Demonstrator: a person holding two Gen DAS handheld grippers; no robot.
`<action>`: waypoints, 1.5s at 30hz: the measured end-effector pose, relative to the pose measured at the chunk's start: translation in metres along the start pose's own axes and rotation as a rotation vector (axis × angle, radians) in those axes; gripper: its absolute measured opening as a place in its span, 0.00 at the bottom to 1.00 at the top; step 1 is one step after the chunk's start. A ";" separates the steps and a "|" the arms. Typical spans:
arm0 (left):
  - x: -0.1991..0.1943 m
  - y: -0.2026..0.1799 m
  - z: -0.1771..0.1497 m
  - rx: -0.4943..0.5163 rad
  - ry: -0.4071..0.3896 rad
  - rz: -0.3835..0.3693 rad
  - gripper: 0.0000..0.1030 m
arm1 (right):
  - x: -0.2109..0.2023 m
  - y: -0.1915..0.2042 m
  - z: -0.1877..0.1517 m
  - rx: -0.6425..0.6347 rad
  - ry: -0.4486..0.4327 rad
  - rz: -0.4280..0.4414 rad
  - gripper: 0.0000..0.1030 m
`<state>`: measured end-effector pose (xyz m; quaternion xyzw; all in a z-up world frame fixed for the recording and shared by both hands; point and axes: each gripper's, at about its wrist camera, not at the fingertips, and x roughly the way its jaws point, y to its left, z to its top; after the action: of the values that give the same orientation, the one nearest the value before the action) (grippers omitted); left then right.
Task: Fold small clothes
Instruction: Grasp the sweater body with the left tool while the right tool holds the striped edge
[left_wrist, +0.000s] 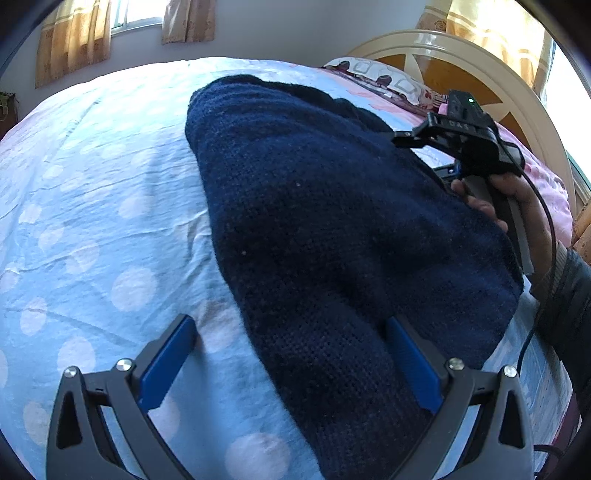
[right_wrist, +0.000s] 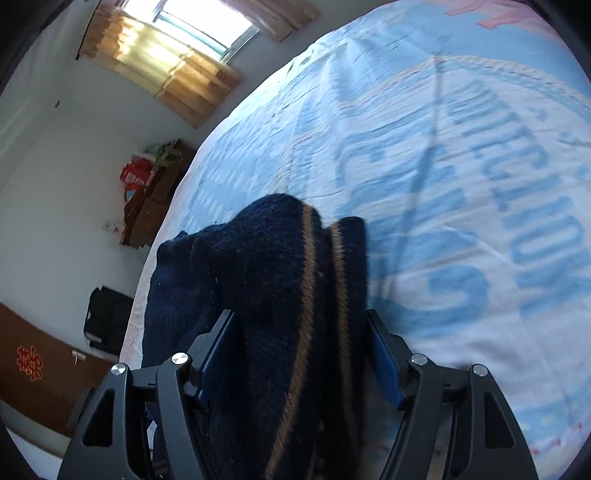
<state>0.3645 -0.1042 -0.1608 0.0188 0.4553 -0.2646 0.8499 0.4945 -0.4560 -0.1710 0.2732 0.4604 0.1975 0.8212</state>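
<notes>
From where I sit, everything turns on how the navy knit sweater lies against my two tools. It rests on the bed, on the pale blue spotted sheet, and in the left wrist view its long axis runs away from me, from the near edge between my fingers up toward the headboard and the pillow. My left tool stands wide, its blue pads well apart; the right pad touches or sits over the sweater's near edge while the left pad rests over bare sheet, so it grips nothing. The right tool is at the far right side of the garment, and in the left view I see the right hand holding it beside the cloth. In the right wrist view the tan-striped hem or cuff lies bunched between its fingers, which stand fairly wide on either side; I cannot tell whether they pinch the fabric or merely straddle it, as the picture is blurred there. I judge the right tool the nearer to a useful hold, being already on the striped edge, so the fold would most likely carry that side across the long axis toward my left tool. The knit looks thick and limp, and I expect it to sag and bunch if lifted by one point.
</notes>
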 end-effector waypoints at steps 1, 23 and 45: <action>0.001 -0.001 0.001 0.001 0.000 0.001 1.00 | 0.002 -0.001 0.002 -0.003 0.010 0.008 0.66; 0.009 -0.008 0.012 0.026 0.017 -0.004 1.00 | 0.010 0.003 0.003 0.016 0.001 0.028 0.41; -0.013 -0.020 0.014 0.063 -0.028 -0.030 0.28 | -0.009 0.030 -0.010 -0.034 -0.108 -0.032 0.32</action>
<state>0.3599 -0.1193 -0.1382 0.0352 0.4350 -0.2918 0.8511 0.4791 -0.4353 -0.1508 0.2621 0.4162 0.1773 0.8524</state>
